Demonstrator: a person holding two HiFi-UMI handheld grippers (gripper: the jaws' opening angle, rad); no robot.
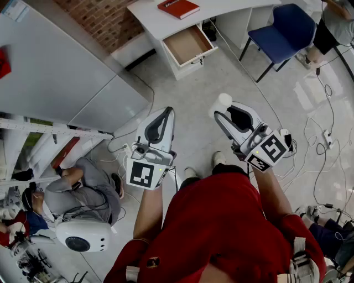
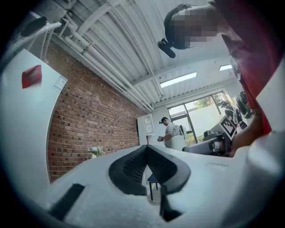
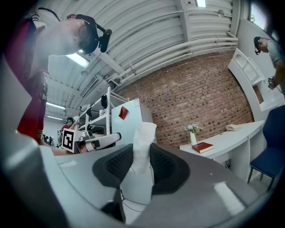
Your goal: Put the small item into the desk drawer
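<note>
Nearest is the person in a red top [image 1: 221, 232], both forearms held out over the pale floor [image 1: 199, 138], a tool in each hand. The left gripper [image 1: 165, 113] has its dark pads closed tip to tip with nothing between them; in the left gripper view only a narrow slit shows lower down. The right gripper [image 1: 223, 114] is clamped on the small white item [image 1: 223, 101]. In the right gripper view this soft, crumpled piece stands upright between the two ribbed pads, which press it from both sides, and its top sticks out above them. Both tools point roughly level, toward the far side of the room.

On the near left another person [image 1: 83, 193] sits on the floor beside a white rounded device [image 1: 78, 236]. On the right, cables [image 1: 323, 138] trail across the floor.

Farther off, on the left, stands a large white panel [image 1: 50, 72], with a brick wall [image 1: 105, 19] behind it. At the far end is the white desk [image 1: 149, 19]. Its drawer [image 1: 187, 45] is pulled out, the wooden bottom bare, well apart from the held item. A red book [image 1: 178, 7] lies on the desktop, and a blue chair [image 1: 290, 27] stands to the right of the desk
</note>
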